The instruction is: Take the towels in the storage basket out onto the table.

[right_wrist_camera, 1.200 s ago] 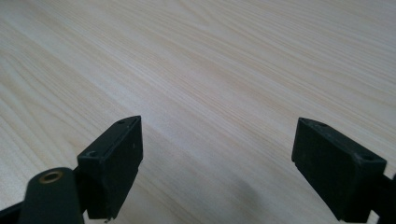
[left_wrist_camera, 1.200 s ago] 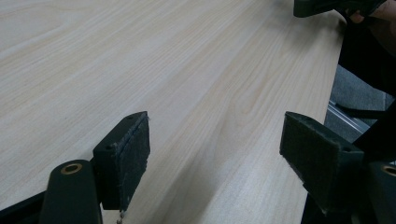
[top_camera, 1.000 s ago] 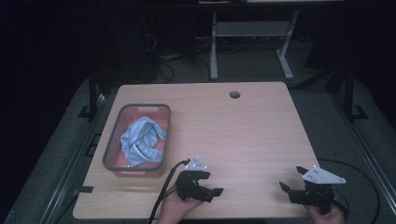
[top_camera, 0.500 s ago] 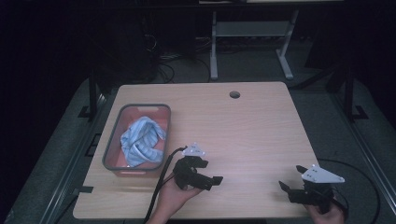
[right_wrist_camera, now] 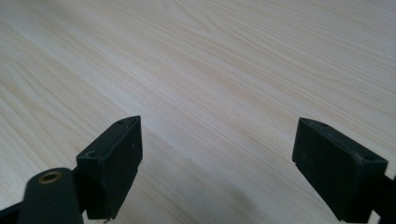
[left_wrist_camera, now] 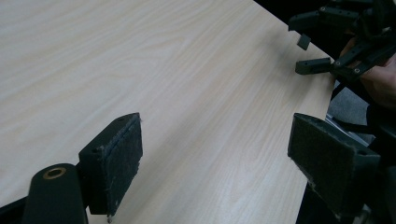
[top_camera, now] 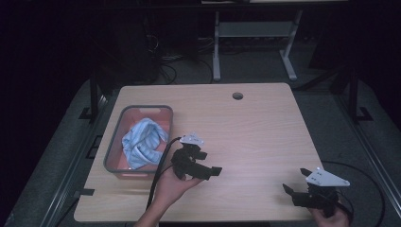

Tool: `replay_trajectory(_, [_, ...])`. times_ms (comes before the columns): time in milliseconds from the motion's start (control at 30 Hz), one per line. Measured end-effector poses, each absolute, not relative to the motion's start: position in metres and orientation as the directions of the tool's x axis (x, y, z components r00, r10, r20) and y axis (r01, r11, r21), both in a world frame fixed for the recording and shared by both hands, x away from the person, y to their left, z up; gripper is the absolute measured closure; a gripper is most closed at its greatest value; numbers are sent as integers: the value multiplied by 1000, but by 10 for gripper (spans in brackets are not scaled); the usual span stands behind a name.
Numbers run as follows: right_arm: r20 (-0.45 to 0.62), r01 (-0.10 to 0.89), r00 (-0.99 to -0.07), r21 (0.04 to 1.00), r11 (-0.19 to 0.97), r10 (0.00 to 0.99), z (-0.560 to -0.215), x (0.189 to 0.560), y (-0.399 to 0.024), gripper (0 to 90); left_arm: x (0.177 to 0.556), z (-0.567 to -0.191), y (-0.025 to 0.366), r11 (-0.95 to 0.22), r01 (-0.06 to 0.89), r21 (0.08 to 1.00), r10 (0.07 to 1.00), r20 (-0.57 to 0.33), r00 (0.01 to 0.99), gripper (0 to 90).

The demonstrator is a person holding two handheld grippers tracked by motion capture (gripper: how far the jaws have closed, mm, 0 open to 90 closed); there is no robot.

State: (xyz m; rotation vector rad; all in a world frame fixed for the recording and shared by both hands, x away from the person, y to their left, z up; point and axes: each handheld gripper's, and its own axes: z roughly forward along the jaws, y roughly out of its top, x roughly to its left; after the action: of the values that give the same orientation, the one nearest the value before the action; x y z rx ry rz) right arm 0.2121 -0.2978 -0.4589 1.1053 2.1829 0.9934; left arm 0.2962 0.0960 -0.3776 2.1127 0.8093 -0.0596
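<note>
From above, a cloth [top_camera: 142,147] fills the bin [top_camera: 113,144] near the table's [top_camera: 265,132] left edge; the left gripper [left_wrist_camera: 215,154] and right gripper [right_wrist_camera: 217,161], close up, gape wide and empty.

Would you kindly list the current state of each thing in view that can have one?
Left hand-held gripper: open, empty, held above the table beside the basket.
Right hand-held gripper: open, empty, at the table's near right corner.
Grey plastic basket with red inside: upright on the table, holding the cloth.
Light blue striped cloth: crumpled, lying inside the basket.
Light wooden table: bare apart from the basket.
</note>
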Motion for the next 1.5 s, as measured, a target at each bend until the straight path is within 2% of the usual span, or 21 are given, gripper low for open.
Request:
replay_trajectory(533, [-104, 465, -554, 784, 410, 826, -459, 213, -298, 155, 324, -342, 130, -453, 578, 679, 563, -285, 776, 190])
replay_trajectory(933, [-100, 467, -557, 783, 410, 825, -459, 213, -299, 155, 341, -326, 180, -390, 629, 672, 639, -294, 711, 218])
replay_trajectory(1500, [-102, 465, -556, 784, 410, 825, -459, 213, -299, 155, 355, -320, 232, -315, 669, 673, 732, -276, 623, 219])
